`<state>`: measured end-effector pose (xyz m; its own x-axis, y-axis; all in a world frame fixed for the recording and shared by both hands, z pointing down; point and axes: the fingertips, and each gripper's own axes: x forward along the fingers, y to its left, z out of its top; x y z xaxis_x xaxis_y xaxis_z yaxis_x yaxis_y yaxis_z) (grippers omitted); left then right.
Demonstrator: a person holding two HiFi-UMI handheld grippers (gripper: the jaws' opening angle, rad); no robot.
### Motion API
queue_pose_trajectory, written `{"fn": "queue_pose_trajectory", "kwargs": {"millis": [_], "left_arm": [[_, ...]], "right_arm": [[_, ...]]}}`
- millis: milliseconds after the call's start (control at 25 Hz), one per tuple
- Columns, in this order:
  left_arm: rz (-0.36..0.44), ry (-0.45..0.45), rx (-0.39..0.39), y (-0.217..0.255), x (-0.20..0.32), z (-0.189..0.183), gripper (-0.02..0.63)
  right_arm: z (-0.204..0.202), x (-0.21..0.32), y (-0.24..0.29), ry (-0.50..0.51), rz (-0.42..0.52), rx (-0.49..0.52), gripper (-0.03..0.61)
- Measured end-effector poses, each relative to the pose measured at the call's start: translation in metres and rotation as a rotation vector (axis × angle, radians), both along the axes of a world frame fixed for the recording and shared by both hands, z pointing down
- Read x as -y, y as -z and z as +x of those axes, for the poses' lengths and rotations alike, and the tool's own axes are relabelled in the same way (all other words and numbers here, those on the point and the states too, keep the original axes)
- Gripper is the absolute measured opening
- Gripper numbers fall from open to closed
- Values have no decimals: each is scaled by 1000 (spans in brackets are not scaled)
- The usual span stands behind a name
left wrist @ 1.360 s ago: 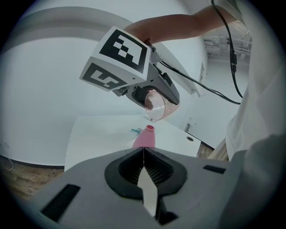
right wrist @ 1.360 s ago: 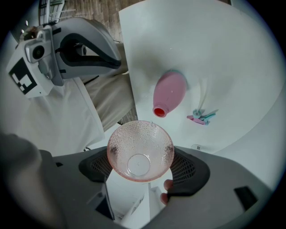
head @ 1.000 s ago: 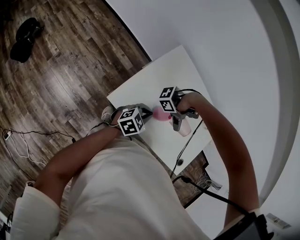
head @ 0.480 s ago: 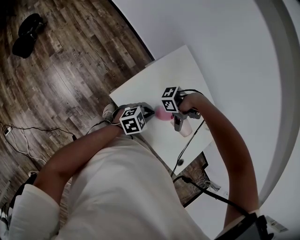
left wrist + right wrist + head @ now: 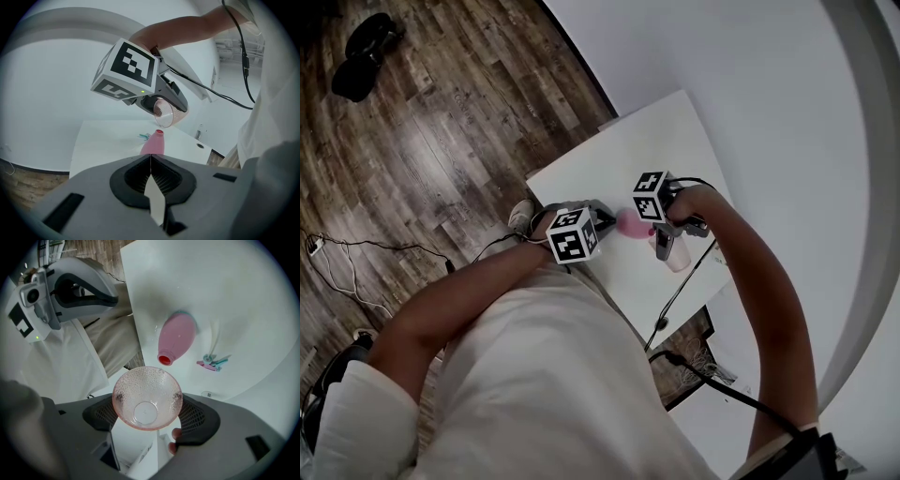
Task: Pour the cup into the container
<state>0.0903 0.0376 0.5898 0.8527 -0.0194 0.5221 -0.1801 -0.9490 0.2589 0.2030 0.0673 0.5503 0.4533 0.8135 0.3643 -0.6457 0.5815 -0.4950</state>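
Pink container (image 5: 627,225) half-hidden in head view; small teal-pink object (image 5: 213,362) unidentifiable

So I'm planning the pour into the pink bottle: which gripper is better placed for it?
Right. The right gripper grips the cup, which is tilted with its mouth just above the pink bottle. The left gripper is shut and empty.

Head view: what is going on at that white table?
A person works two handheld grippers. The right gripper is shut on a clear pink cup, tipped above the neck of a pink bottle standing on the white table. The left gripper, shut and empty, points at the bottle. No stream is visible. Pink and teal clips lie nearby.
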Motion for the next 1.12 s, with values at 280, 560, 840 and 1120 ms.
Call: {"fn": "queue_pose_trajectory", "kwargs": {"millis": [280, 560, 840, 1120], "left_arm": [[1, 4, 2, -2, -5, -1, 12], [2, 4, 3, -2, -7, -2, 11], [2, 5, 3, 2, -10, -3, 11], [2, 5, 2, 2, -9, -5, 12]], "right_arm": [[2, -4, -7, -21, 9, -1, 380], [1, -3, -12, -26, 20, 6, 380], [0, -3, -14, -22, 38, 2, 380], [2, -4, -15, -28, 32, -8, 380]]}}
